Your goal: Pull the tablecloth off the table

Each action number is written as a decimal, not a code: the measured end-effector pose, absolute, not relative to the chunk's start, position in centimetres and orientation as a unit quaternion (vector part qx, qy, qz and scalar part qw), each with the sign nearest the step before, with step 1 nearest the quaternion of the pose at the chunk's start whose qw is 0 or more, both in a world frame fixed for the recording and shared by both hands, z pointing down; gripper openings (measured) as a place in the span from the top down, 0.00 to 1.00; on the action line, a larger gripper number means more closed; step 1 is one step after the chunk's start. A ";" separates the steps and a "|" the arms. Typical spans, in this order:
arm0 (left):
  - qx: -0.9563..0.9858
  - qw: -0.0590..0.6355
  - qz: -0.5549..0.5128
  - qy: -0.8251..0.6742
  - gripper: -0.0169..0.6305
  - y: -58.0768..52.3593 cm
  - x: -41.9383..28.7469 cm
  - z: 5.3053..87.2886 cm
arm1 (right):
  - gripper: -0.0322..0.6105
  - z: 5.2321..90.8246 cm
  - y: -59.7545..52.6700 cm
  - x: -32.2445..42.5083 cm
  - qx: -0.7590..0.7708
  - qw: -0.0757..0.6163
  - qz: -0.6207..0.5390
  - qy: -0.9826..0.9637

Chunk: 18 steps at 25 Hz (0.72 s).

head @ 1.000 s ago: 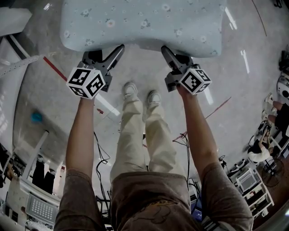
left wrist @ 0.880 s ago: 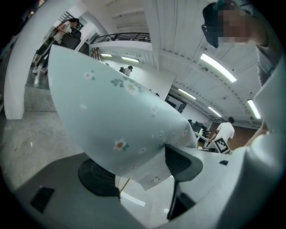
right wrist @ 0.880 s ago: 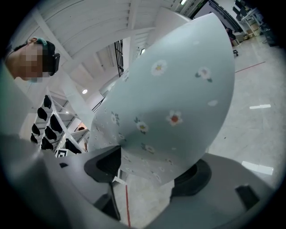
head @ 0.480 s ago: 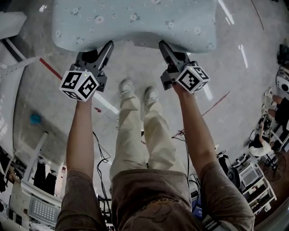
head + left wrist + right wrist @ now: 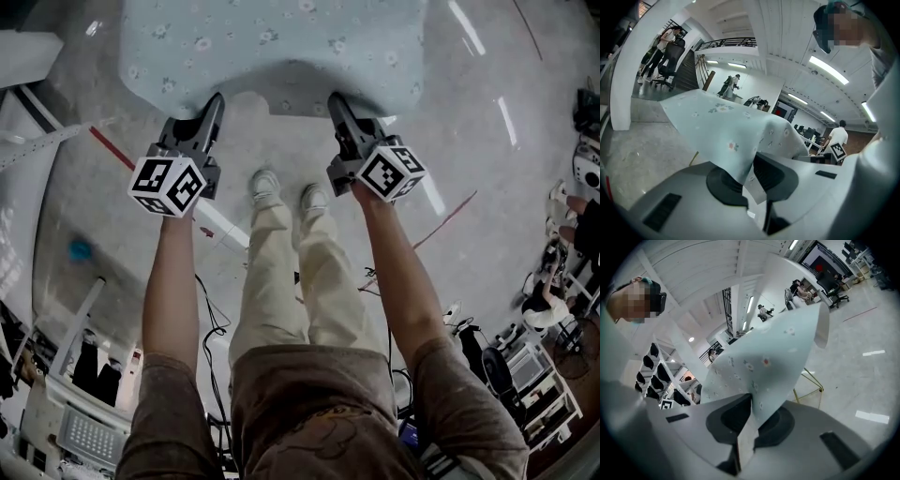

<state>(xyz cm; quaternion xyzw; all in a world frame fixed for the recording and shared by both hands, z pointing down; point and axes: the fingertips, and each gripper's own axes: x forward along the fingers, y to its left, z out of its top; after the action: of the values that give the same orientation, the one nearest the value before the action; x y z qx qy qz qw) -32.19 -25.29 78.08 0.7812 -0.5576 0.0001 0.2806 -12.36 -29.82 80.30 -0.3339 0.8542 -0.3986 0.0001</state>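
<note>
The cloth (image 5: 272, 47) is thin, soft and pale blue, with little flowers on it. It lies over a table (image 5: 812, 380) with thin yellow legs, and its near edge hangs in a curve. The left gripper (image 5: 214, 101) has that edge between its smooth grey jaws, which are closing on it. The right gripper (image 5: 334, 101) has its jaws pressed together on the edge too. The floor (image 5: 281, 150) is shiny and grey.
</note>
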 end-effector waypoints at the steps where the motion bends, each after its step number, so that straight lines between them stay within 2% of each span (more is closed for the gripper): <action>1: 0.781 0.282 -0.001 -0.557 0.89 -25.2 -32.1 77.7 | 0.92 79.8 -29.5 -12.4 -0.331 -0.001 -0.397 0.856; 9: 0.785 0.270 0.029 -0.557 0.94 -24.0 -31.5 72.6 | 0.94 74.5 -27.0 -12.2 -0.327 -0.032 -0.368 0.870; 18: 0.776 0.284 0.030 -0.562 0.94 -23.3 -30.8 66.7 | 0.94 68.0 -26.6 -11.8 -0.321 -0.064 -0.345 0.880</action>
<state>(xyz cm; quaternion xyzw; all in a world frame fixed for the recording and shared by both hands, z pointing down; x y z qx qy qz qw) -30.85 -23.34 66.66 0.7761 -0.5621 0.0302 0.2841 -11.82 -26.62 68.01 -0.3208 0.8798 -0.3451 -0.0637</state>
